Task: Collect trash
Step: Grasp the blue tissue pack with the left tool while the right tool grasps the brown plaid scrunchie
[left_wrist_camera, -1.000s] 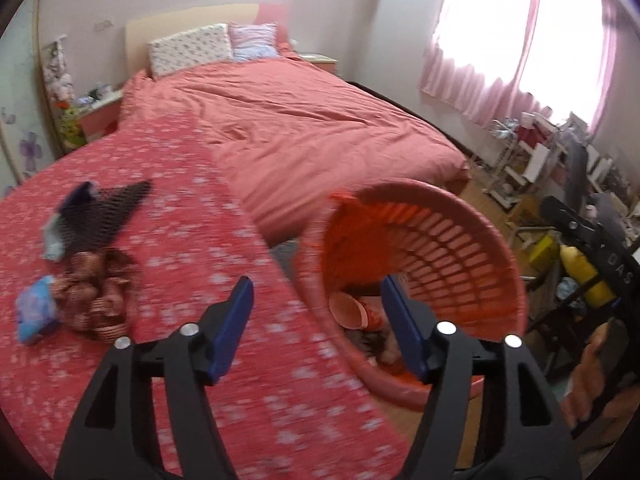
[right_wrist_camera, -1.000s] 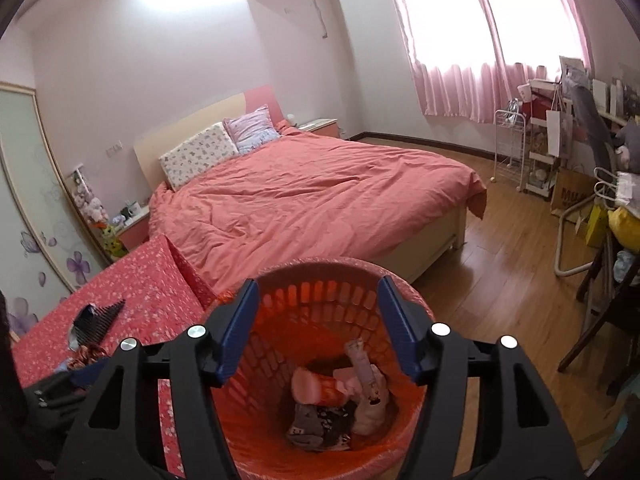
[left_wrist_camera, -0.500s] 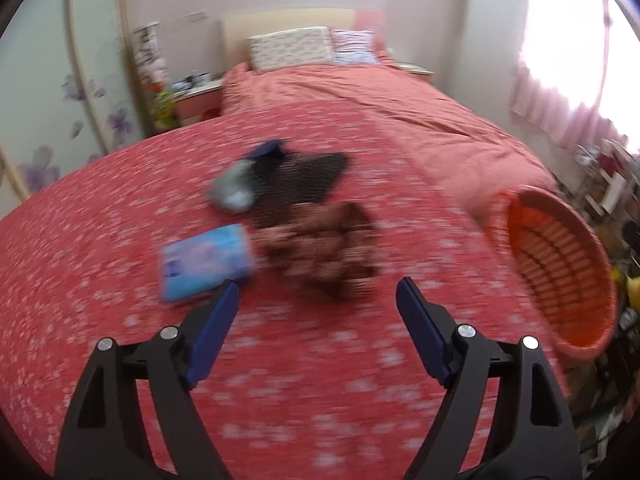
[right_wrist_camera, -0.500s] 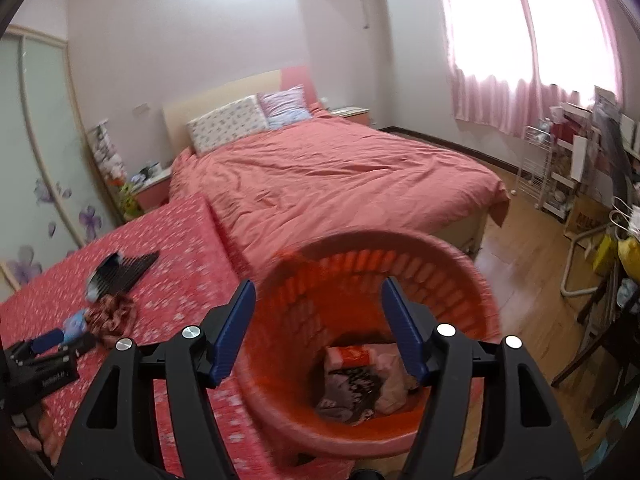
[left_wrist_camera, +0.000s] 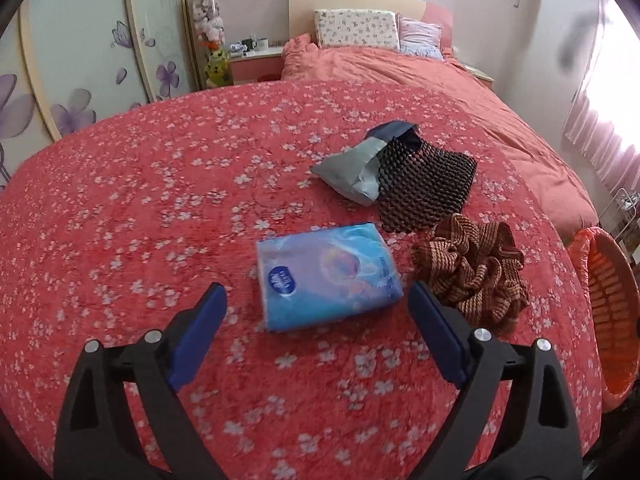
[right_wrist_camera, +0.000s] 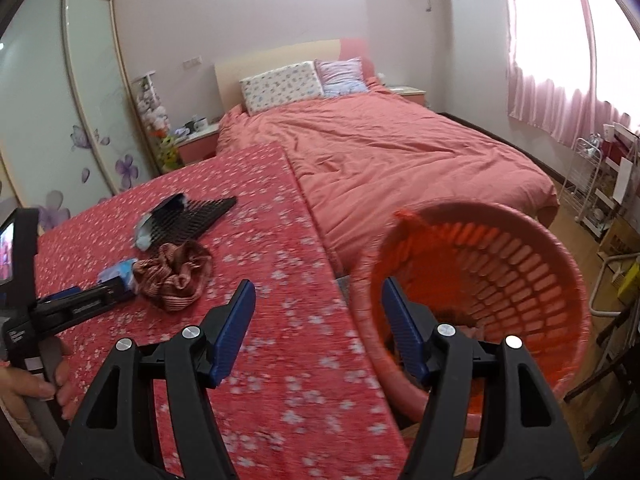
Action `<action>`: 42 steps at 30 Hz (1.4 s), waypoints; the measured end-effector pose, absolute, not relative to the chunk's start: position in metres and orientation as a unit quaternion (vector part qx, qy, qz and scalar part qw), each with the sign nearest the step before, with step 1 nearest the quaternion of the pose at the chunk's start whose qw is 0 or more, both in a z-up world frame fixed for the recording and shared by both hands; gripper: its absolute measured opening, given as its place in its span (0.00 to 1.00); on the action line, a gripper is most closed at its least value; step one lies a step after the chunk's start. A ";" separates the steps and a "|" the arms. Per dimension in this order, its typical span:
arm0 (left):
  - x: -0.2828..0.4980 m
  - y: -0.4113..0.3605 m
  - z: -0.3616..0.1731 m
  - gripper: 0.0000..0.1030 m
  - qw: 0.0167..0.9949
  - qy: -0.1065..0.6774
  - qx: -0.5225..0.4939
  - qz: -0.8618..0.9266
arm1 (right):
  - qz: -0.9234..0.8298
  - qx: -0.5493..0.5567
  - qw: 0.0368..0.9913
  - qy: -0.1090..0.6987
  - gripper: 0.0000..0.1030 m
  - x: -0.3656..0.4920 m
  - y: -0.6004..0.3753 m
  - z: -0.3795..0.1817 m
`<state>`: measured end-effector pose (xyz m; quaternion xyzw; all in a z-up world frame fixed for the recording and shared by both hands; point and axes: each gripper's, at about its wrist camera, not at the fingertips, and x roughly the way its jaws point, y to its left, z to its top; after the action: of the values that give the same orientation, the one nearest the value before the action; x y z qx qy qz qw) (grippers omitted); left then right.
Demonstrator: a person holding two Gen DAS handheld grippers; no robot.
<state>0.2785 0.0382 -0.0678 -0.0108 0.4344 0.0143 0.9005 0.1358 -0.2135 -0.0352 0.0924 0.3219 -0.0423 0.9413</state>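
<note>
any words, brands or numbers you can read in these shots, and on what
Nothing can be read for certain.
Blue plastic tissue pack on the red flowered tablecloth: a round dark blue logo with white lettering, too blurred to read; small print along its right edge, too small.
Cardboard box on the floor at the right: dark markings, unreadable.

No legible text in either view. The blue tissue pack [left_wrist_camera: 326,278] on the floral tablecloth [left_wrist_camera: 160,208] has a round dark-blue logo and a strip of small print along its right edge, both too blurred to read. Cardboard box [right_wrist_camera: 618,240] at far right of the right wrist view shows dark lettering, also unreadable.
</note>
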 end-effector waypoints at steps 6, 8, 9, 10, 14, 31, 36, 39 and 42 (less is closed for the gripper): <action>0.291 0.032 -0.079 0.88 0.897 0.439 0.029 0.038 | -0.029 0.083 0.938 0.335 0.64 0.143 -0.192 -0.040; 0.293 0.040 -0.082 0.88 0.894 0.445 0.023 0.046 | -0.026 0.079 0.938 0.338 0.64 0.142 -0.187 -0.040; 0.293 0.047 -0.082 0.88 0.894 0.444 0.018 0.049 | -0.024 0.076 0.938 0.338 0.63 0.142 -0.185 -0.040; 0.292 0.054 -0.082 0.88 0.894 0.444 0.015 0.053 | -0.023 0.073 0.938 0.339 0.63 0.143 -0.182 -0.040; 0.288 0.096 -0.082 0.88 0.893 0.442 0.005 0.078 | -0.017 0.069 0.936 0.344 0.64 0.147 -0.174 -0.041; 0.303 0.161 -0.081 0.90 0.890 0.449 -0.031 0.076 | 0.033 0.069 0.924 0.374 0.64 0.186 -0.123 -0.049; 0.311 0.160 -0.078 0.90 0.890 0.448 -0.027 0.078 | 0.039 0.067 0.916 0.393 0.68 0.206 -0.110 -0.054; 0.318 0.159 -0.075 0.92 0.891 0.446 -0.017 0.080 | 0.042 0.063 0.914 0.399 0.72 0.212 -0.103 -0.055; 0.327 0.158 -0.074 0.92 0.889 0.450 -0.012 0.082 | 0.046 0.054 0.906 0.417 0.73 0.220 -0.094 -0.061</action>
<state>0.3269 0.1579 -0.0740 -0.0124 0.4502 0.0819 0.8891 0.2200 -0.0939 -0.0607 0.0545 0.4167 0.0456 0.9063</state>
